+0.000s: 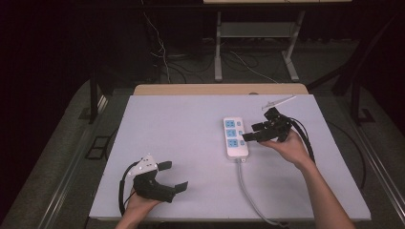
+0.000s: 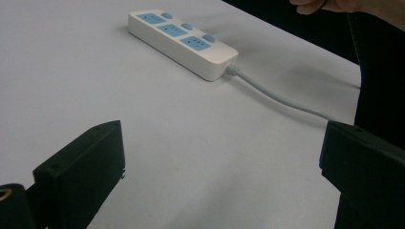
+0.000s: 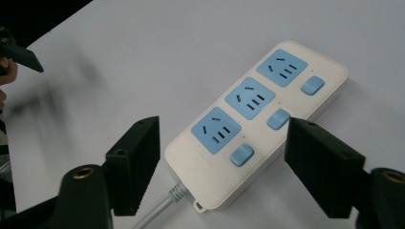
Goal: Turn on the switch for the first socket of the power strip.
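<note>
Overhead and close views, shared power strip (image 1: 236,137)

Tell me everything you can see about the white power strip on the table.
The power strip is a long white block with rounded corners, plastic by its look. It carries three blue sockets in a row, all empty, each with a blue button beside it. A pale grey cable leaves one end and runs to the table's near edge. It lies flat on the white table, right of the middle. The right hand-held gripper hovers at its side, jaws apart, with no contact visible.
</note>
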`<state>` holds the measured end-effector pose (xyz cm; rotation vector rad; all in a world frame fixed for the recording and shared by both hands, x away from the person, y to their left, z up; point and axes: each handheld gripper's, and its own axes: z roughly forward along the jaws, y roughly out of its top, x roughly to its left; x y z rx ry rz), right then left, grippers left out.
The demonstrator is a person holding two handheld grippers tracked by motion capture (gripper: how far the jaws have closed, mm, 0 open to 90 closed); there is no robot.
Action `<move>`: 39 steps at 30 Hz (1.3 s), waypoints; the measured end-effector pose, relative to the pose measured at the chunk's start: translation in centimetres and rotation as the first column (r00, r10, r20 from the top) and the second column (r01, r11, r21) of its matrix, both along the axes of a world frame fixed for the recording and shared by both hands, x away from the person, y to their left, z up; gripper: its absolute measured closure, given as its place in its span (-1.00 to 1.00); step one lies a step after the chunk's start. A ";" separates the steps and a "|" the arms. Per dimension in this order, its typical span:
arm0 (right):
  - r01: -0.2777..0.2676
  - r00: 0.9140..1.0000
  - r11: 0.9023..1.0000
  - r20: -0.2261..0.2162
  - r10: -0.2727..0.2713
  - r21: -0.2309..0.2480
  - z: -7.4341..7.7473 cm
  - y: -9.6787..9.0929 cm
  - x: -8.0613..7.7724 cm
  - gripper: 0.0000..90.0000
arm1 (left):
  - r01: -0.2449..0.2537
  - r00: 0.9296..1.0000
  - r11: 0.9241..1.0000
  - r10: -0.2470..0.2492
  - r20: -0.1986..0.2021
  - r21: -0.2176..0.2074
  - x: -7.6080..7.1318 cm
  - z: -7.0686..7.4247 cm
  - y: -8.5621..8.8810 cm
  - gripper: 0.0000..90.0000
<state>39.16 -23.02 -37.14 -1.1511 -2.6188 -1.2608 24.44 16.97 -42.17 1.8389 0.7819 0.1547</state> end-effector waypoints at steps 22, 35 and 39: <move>-0.046 0.999 0.999 -0.015 0.046 -0.022 -2.0 1.0 1.1 0.81 | 0.002 1.000 1.000 -0.002 -0.001 0.003 0.0 -0.1 0.0 -1.00; -0.062 0.997 0.997 -0.049 0.060 -0.042 -3.5 1.7 1.9 0.99 | 0.004 1.000 1.000 -0.004 -0.001 0.004 0.1 -0.1 0.1 -1.00; -0.055 0.997 0.997 -0.058 0.052 -0.050 -3.8 1.6 2.1 0.99 | 0.003 1.000 1.000 -0.003 0.000 0.005 0.1 -0.1 0.1 -1.00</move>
